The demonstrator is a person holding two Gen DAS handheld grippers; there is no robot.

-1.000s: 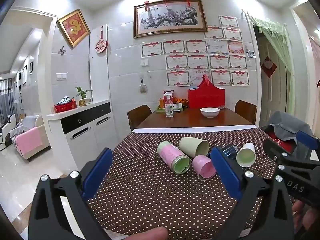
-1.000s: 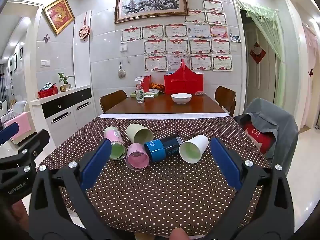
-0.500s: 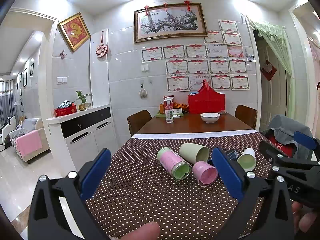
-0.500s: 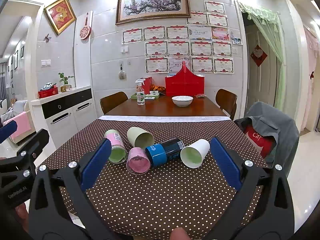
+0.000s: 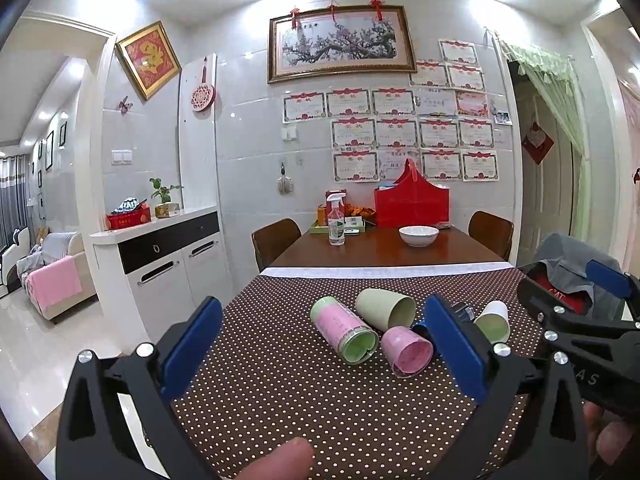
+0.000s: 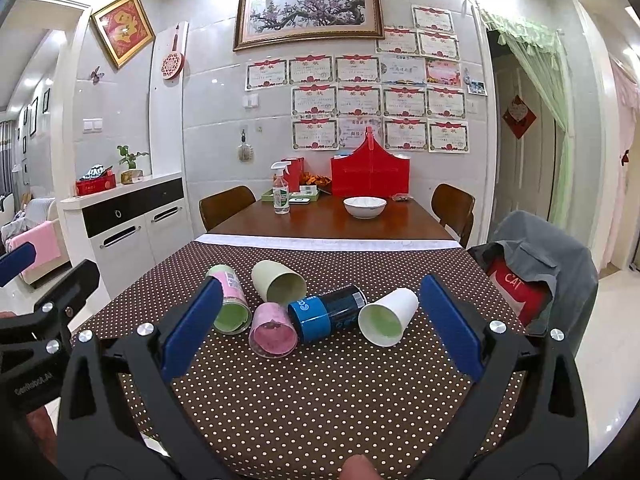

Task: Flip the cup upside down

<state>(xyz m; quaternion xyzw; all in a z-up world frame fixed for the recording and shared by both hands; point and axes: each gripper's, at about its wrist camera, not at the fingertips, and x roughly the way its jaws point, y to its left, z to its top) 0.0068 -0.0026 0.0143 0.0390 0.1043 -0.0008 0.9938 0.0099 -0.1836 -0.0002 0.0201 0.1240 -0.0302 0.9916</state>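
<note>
Over the last second little had changed on the table itself: the five cups lay on their sides in the same cluster on the dotted tablecloth (image 6: 320,392), untouched. What shifted was the view. Both cameras had tilted up a little and eased slightly closer, so the cluster sat lower and a bit larger in each picture. The right gripper (image 6: 320,328) was spread wide and held nothing, with the cluster framed between its blue pads at about 12 o'clock. The left gripper (image 5: 324,348) was likewise wide and empty, with the cups toward 1 o'clock of its centre line. From the right wrist view the white cup (image 6: 387,317) lay nearest the right pad, mouth toward the camera. The blue cup (image 6: 326,314) touched the pink cup (image 6: 273,336); behind them were the pale green cup (image 6: 279,287) and the pink-and-green cup (image 6: 231,304). I judged this the approach, with no cup yet chosen or gripped, and the flip itself not begun; the white cup seemed the easiest first pick.
</note>
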